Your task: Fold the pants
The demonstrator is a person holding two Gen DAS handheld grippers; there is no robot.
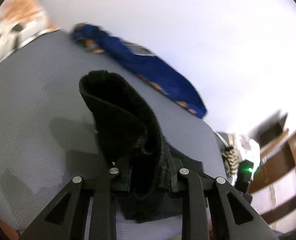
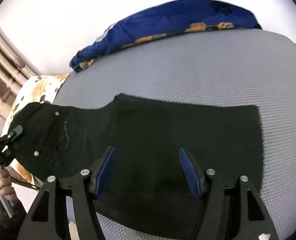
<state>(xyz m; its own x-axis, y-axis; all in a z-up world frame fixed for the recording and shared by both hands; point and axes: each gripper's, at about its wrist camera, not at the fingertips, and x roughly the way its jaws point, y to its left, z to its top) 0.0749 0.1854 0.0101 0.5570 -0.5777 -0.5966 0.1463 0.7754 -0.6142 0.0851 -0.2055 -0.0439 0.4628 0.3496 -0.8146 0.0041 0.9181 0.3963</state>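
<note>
The right tongs (image 2: 146, 170) hover spread above the black pants (image 2: 168, 132), while the left tongs (image 1: 146, 172) pinch the waist end, lifting it to fold.

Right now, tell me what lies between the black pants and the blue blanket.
Only bare grey mat separates the black pants from the blue blanket, clearest in the right wrist view.
</note>
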